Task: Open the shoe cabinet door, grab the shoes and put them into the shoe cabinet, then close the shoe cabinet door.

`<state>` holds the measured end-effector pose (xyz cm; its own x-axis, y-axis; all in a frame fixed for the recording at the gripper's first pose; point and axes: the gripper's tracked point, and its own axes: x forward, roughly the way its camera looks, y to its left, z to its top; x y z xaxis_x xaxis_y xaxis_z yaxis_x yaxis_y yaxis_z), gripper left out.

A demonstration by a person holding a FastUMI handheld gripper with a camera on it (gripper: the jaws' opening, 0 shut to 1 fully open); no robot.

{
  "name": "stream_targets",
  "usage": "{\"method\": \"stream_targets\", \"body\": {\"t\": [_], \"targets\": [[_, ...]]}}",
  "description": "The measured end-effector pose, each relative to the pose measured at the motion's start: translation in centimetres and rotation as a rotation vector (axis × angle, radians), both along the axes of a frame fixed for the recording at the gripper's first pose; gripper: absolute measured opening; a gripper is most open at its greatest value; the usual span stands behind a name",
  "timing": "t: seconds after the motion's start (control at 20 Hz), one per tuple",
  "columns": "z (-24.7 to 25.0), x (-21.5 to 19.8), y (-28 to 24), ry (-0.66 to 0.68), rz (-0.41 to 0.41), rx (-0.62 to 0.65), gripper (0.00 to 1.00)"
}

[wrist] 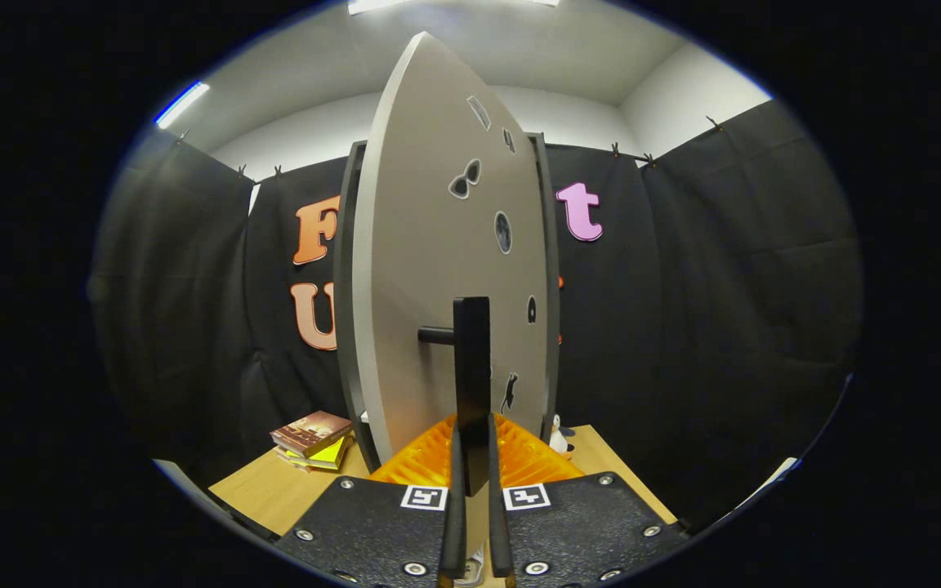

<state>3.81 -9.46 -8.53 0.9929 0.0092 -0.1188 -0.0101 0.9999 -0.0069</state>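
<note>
The grey flat-panel shoe cabinet door [438, 269] stands swung out, seen nearly edge-on, with small dark cut-out shapes scattered over its face. Behind it the dark frame of the shoe cabinet [346, 310] shows on either side of the panel. A black upright bar handle [471, 384] stands off the door face on a short black peg, and the gripper [471, 482] has its two fingers [455, 506] drawn close together on the lower end of that bar, one on each side, so the handle is clamped between them.

Just ahead of the fingers, at the foot of the door, lies an orange ridged mat or tray [430, 461]; what exactly it is I can't make out. Everything rests on a light wooden desk [274, 490]. To the left of the cabinet, on the desk, sits a small stack of books [313, 439], the top one brownish with yellow ones beneath. To the right of the door's lower corner a small white and black figure [559, 434] peeks out, too small to identify. Black cloth hangs all round as the booth's wall, with a white ceiling above.
</note>
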Motion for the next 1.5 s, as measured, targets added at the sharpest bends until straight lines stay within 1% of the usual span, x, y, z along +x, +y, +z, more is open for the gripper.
{"method": "stream_targets", "body": {"t": [0.2, 0.5, 0.55, 0.7, 0.8, 0.85, 0.95, 1.05, 1.2, 1.5], "targets": [[0.3, -0.6, -4.3, -0.003, -0.031, -0.007, 0.09], [0.0, -0.8, -11.6, 0.002, -0.119, -0.032, 0.09], [-0.2, -0.5, -12.9, -0.001, -0.128, -0.032, 0.06], [-0.1, -1.3, -15.0, -0.001, -0.103, 0.005, 0.03], [-0.1, -2.0, -15.3, 0.003, -0.056, 0.019, 0.03], [-0.1, -2.2, -15.2, 0.01, -0.031, 0.033, 0.05], [0.0, -2.4, -15.3, 0.012, -0.014, 0.045, 0.06], [0.3, -2.7, -15.7, -0.002, -0.02, 0.015, 0.06], [1.3, -4.3, -15.3, -0.017, -0.028, -0.036, 0.06], [1.2, -7.8, -14.2, -0.002, -0.037, -0.075, 0.06]]}}
